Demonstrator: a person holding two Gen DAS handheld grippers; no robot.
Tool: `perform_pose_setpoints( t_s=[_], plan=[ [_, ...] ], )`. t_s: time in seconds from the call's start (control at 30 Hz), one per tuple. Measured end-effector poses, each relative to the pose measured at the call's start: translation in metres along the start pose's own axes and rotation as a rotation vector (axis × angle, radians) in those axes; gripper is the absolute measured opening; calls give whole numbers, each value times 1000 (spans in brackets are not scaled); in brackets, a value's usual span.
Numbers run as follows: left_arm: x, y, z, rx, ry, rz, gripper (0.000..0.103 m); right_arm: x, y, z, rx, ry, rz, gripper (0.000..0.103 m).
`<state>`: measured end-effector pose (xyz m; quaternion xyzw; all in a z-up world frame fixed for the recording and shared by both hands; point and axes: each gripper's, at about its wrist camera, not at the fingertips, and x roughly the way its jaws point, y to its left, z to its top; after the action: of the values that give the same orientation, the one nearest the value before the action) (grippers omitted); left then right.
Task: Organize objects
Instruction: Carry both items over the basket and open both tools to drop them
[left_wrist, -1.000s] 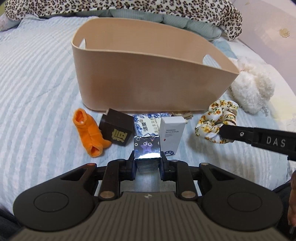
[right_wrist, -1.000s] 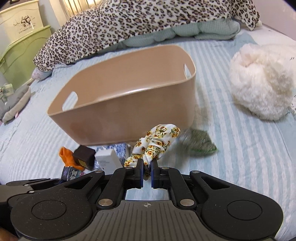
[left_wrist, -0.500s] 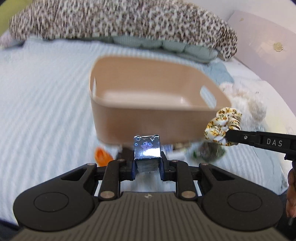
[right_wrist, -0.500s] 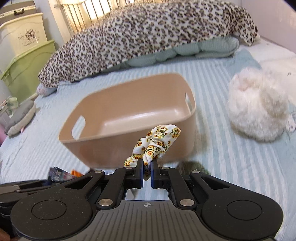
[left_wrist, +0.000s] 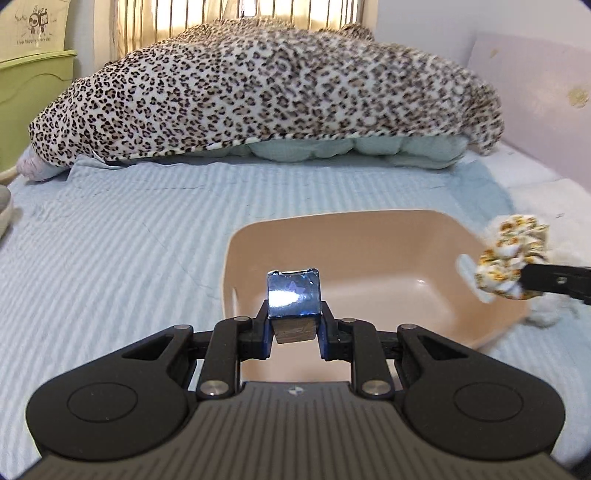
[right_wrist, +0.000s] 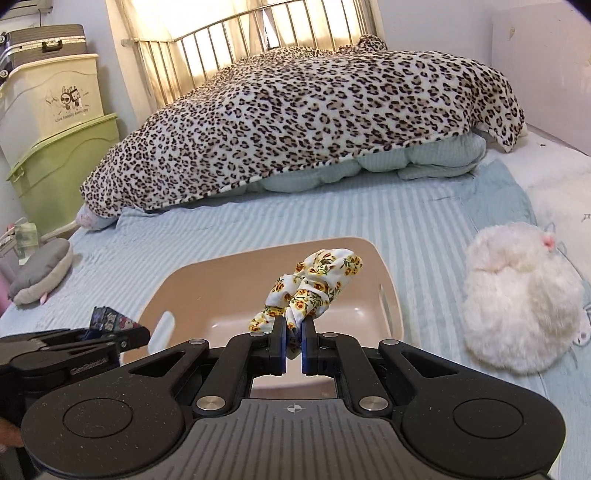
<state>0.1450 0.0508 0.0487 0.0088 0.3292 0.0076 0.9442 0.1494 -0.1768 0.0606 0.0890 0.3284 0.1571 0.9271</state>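
Above the beige basket (left_wrist: 369, 236) on the bed (left_wrist: 110, 240), the left hand-held gripper (left_wrist: 293, 328) clamps a shiny blue cube (left_wrist: 293, 297) — the right hand-held gripper (right_wrist: 293, 347) pinches a floral scrunchie (right_wrist: 314, 284).

The cream plastic storage drawer unit (right_wrist: 59, 99) carries a cartoon print captioned "Live happily every day". Embossed lettering on the black left gripper's (right_wrist: 88, 363) body is too blurred to read.

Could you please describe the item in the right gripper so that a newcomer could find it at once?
Start at the large leopard-print blanket on the striped blue bed, then come forward to the beige plastic tub. Above the tub, the right gripper pinches a scrunched white fabric hair tie printed with yellow flowers. The neighbouring shiny blue cube is hard-edged, the hair tie soft and floral.
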Motion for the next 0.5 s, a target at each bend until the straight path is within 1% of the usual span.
perform_pose_setpoints(
  t_s=[0.1,0.2,0.3,0.4,0.43,0.47,0.5],
  plan=[
    [26,-1,5,-3,39,21,25,18,1,2,-23,18,-23,7],
    [47,-7,5,30,67,53,25,40,-1,-1,-34,69,-45,7],
    [66,-14,0,55,119,62,25,58,-4,-6,-28,124,-57,8],
    [80,-17,-4,61,166,61,25,67,-4,-12,-40,169,-70,14],
    [81,-18,-6,62,175,62,25,65,-4,-13,-41,168,-74,29],
    [79,-18,-6,61,175,64,26,63,-3,-13,-40,163,-70,37],
    [77,-18,-7,60,174,60,31,58,-4,-13,-35,152,-67,42]
  ],
)
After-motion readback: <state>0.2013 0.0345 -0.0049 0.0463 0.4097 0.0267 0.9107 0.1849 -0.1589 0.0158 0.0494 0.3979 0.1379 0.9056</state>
